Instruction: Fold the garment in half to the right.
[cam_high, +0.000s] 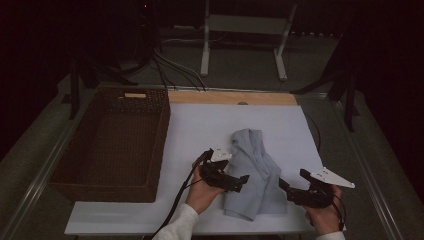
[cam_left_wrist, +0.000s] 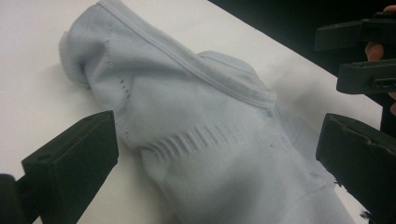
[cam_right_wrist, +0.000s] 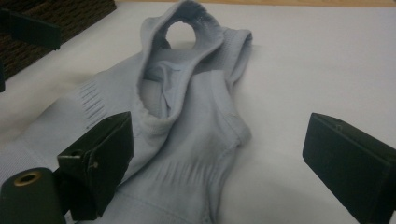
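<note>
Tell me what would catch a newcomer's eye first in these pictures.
First the pale blue garment, lying crumpled on the white sheet near the table's front edge. A hand-held black gripper sits on each side of it, the left gripper and the right gripper, both with jaws open and nothing held. Off to the left stands a dark wicker basket.

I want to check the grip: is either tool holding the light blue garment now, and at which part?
Nothing is held. The left tool and the right tool are both open beside the garment.
</note>
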